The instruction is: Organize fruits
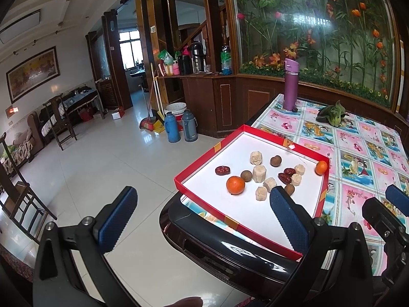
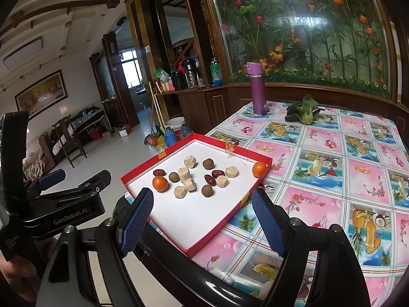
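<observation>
Fruits sit mixed in the red box lid [image 2: 163, 154] at the surface's [image 2: 332, 168] near corner: two oranges [image 2: 160, 184] far apart, red dates [image 2: 217, 173], brown longans [image 2: 174, 177], pale chunks [image 2: 190, 184] scattered between. We see no grouping by kind. Left tongs [image 1: 202, 217] and right tongs [image 2: 204, 225] both gape wide, holding nothing, short of the lid.

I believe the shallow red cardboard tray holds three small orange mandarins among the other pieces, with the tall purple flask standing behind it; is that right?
Not quite: the shallow red cardboard tray holds two small orange mandarins, not three, as the right wrist view shows. The tall purple flask does stand behind it.
</observation>
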